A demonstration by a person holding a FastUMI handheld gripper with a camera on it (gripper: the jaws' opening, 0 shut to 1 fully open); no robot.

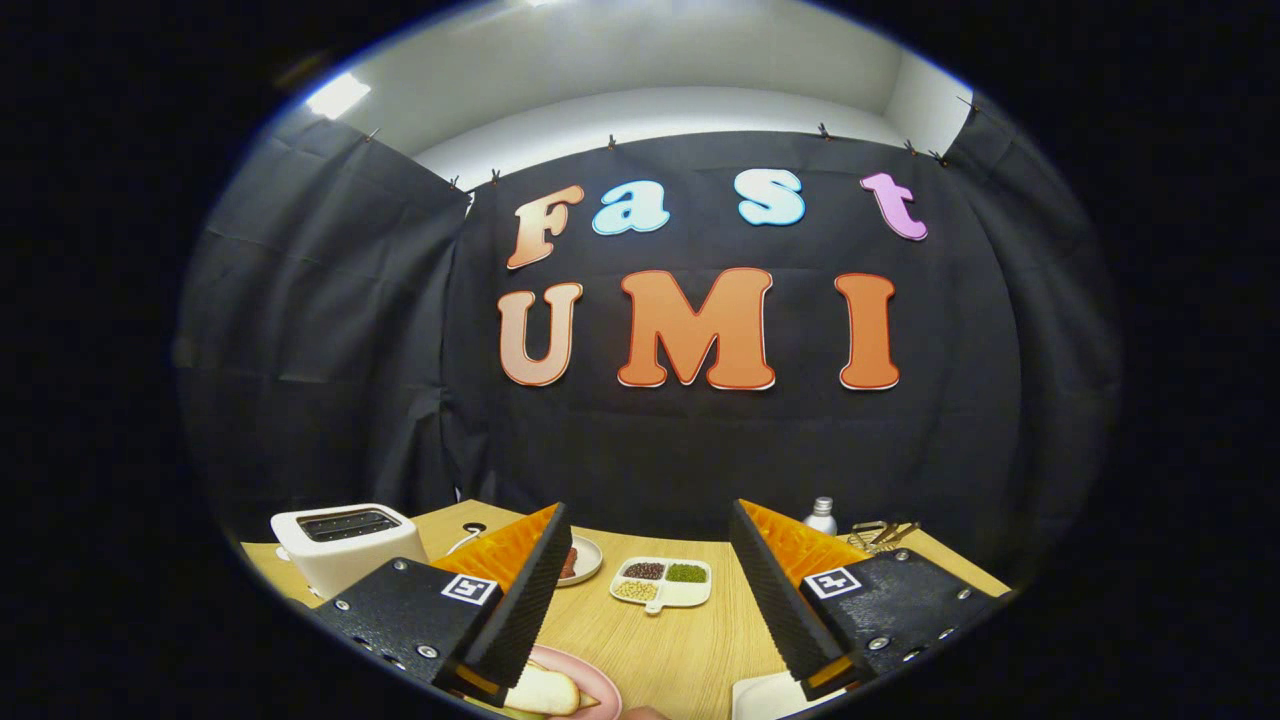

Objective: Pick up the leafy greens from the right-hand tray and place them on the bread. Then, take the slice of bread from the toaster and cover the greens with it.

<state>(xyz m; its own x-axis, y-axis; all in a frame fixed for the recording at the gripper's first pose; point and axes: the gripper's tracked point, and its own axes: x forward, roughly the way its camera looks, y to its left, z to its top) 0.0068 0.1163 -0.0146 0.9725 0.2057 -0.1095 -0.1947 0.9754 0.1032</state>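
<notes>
The gripper (645, 590) hangs above the wooden table (690, 650) with its fingers (520, 600) spread wide and nothing between them. Beyond them a white four-part dish (662, 583) of beans stands mid-table, a white toaster (345, 545) at the far left corner, and a small bottle (821, 515) at the far edge. Under the left finger a bread slice (545, 692) lies on a pink plate (598, 680); a white tray (765, 697) sits below the right finger.
</notes>
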